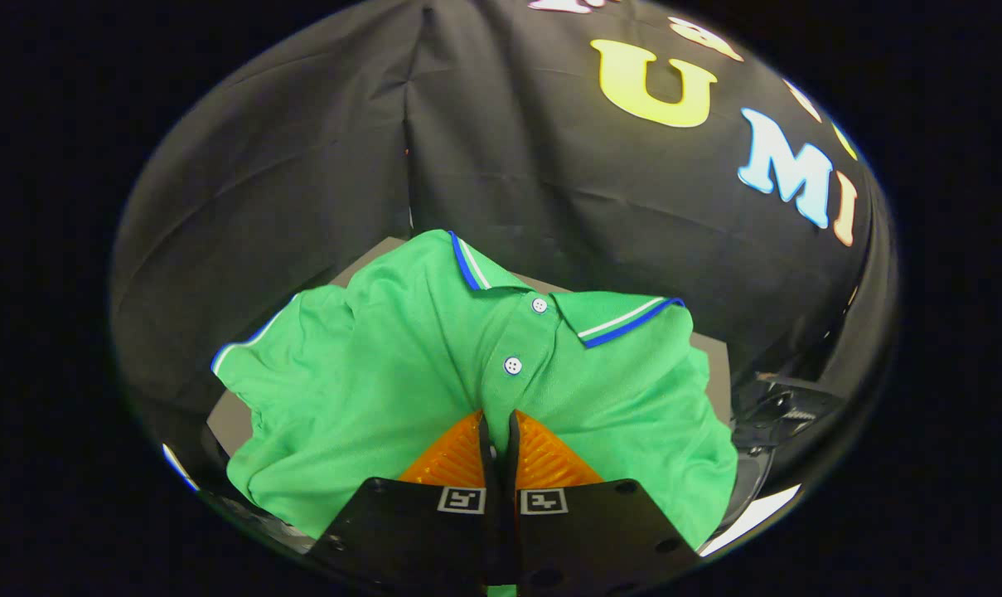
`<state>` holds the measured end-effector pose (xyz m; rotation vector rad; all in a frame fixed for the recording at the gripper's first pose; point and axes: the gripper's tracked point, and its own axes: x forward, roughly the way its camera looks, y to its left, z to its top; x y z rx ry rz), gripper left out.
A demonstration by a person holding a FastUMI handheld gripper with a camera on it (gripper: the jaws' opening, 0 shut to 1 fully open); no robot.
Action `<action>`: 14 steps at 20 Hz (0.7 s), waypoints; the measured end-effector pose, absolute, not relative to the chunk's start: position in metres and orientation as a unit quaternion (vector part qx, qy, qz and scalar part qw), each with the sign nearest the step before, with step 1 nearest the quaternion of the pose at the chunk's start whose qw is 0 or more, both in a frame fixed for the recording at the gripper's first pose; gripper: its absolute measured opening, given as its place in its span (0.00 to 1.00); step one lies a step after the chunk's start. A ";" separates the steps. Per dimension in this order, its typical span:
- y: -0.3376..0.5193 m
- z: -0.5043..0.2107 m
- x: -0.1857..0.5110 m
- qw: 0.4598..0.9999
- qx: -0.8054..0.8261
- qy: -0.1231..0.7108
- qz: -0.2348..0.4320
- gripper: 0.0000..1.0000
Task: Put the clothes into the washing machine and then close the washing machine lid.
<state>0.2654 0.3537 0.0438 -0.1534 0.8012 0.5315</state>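
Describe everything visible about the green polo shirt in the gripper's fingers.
The green polo shirt looks like a knit fabric, with a collar edged in blue and white stripes, the same trim on one sleeve cuff, and two white buttons on the placket. It is crumpled and bunched, its collar end lying away from the gripper. The gripper is shut on it, fabric pinched between the fingers just below the lower button. It lies partly over a grey surface in front of the black cloth wall.
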 end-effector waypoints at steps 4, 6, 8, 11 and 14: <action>0.357 0.042 0.267 0.885 -0.072 0.385 0.253 0.02; 0.357 0.042 0.266 0.884 -0.052 0.388 0.256 0.02; 0.357 0.048 0.268 0.887 -0.041 0.379 0.261 0.02; 0.353 0.064 0.269 0.894 -0.029 0.360 0.265 0.02; 0.345 0.088 0.274 0.901 -0.009 0.342 0.266 0.02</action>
